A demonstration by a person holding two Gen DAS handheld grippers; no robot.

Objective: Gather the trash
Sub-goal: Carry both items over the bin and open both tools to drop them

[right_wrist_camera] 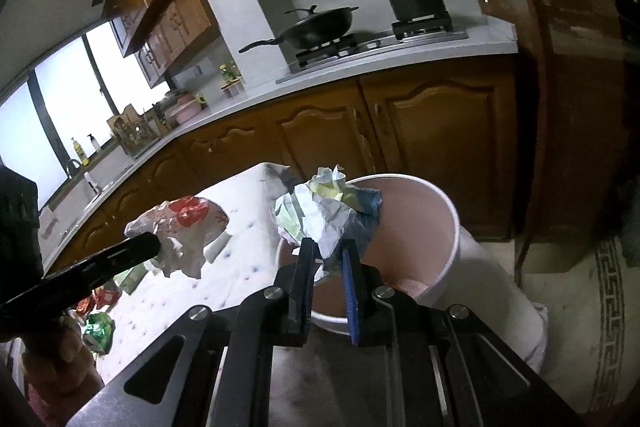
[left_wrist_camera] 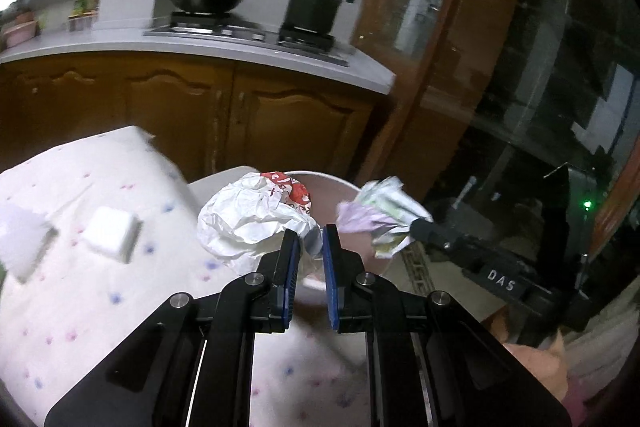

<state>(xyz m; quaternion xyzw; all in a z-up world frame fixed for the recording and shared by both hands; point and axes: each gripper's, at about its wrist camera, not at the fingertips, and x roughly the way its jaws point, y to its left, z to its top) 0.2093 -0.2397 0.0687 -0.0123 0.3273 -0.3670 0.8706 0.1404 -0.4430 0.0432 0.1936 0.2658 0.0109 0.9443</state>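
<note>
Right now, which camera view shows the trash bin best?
The right wrist view: the trash bin shows its whole round rim, pink inside and white outer wall. In the left wrist view the bin is mostly hidden behind the white wrapper; only part of its rim appears.

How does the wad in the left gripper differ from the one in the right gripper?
The left gripper holds a white wrapper with red print; the right gripper holds a wad of pale green, yellow and blue paper. The wrapper looks bulkier. The right wad sits over the bin; the wrapper is near its rim. Both are crumpled and clamped.
</note>
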